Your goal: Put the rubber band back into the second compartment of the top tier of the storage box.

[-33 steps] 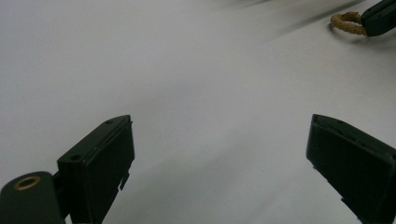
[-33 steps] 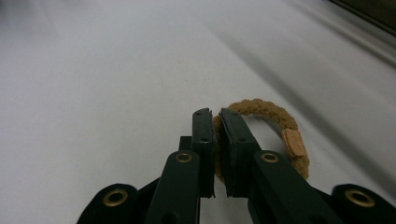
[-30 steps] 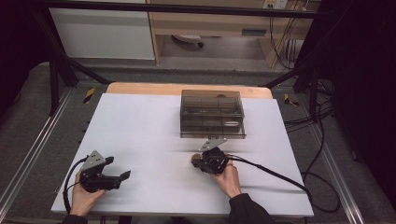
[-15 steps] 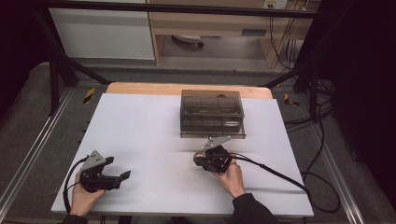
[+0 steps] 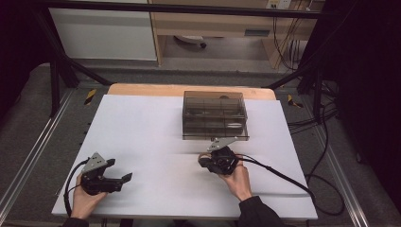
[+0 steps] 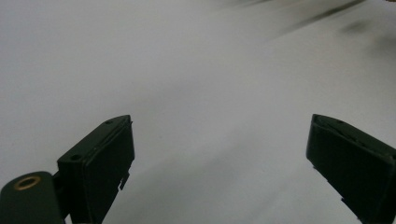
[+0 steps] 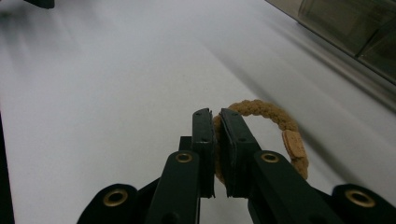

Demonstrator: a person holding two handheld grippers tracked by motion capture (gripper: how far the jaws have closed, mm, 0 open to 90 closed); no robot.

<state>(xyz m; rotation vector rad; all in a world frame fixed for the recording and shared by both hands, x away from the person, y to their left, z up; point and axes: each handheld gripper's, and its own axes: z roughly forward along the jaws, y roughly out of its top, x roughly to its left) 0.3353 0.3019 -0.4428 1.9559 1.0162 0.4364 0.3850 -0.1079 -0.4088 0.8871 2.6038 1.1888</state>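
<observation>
Brown and woven, the little hair band (image 7: 275,122) is pinched in the right gripper (image 7: 215,116), whose jaws are squeezed tight on one side of the loop. The band sits just in front of the dark see-through box (image 5: 214,115), low over the white table (image 5: 142,137).

I think the job now is to carry the band to the box. Keep the squeeze firm, because the soft loop could slip out. Lift it high enough to clear the box's front wall. Go slowly so the loose part does not swing and catch on the box.

The left gripper (image 5: 124,178) waits far from the box, near the person's side. Its jaws are spread wide and hold nothing.
</observation>
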